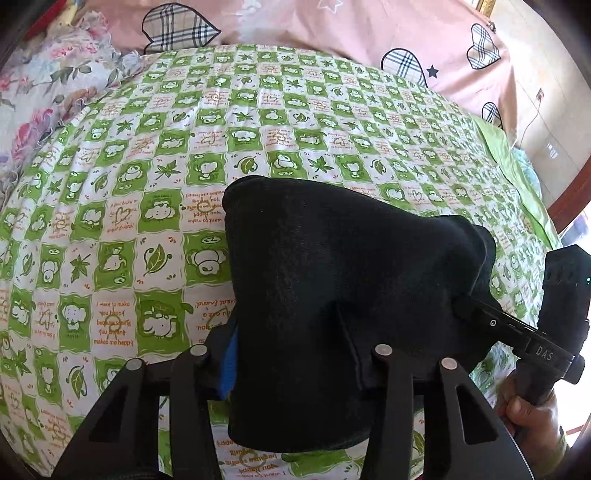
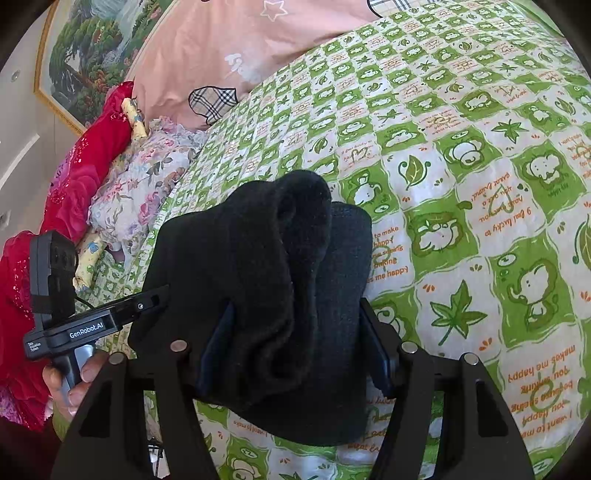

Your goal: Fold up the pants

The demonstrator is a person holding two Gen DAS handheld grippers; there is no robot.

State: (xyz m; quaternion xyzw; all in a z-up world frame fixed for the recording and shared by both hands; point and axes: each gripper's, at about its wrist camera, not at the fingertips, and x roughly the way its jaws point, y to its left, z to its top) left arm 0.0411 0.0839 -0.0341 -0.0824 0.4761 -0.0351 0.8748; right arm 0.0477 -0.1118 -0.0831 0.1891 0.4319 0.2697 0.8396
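The black pants (image 1: 332, 280) are bunched and held above the bed between both grippers. My left gripper (image 1: 295, 354) is shut on the pants, the cloth draped over its fingers; a blue pad (image 1: 226, 365) shows at its left. The right gripper's body (image 1: 524, 332) clamps the pants' right end in this view. In the right wrist view my right gripper (image 2: 299, 343) is shut on the folded black pants (image 2: 266, 266), which hang in a thick roll between the pads. The left gripper's body (image 2: 92, 325) grips the cloth's left edge there.
A green and white checked bedsheet (image 1: 147, 166) covers the bed under the pants. A pink quilt (image 1: 295, 22) lies at the back, floral bedding (image 1: 44, 92) and red cloth (image 2: 85, 166) at the left. The bed's edge (image 1: 532, 184) is at the right.
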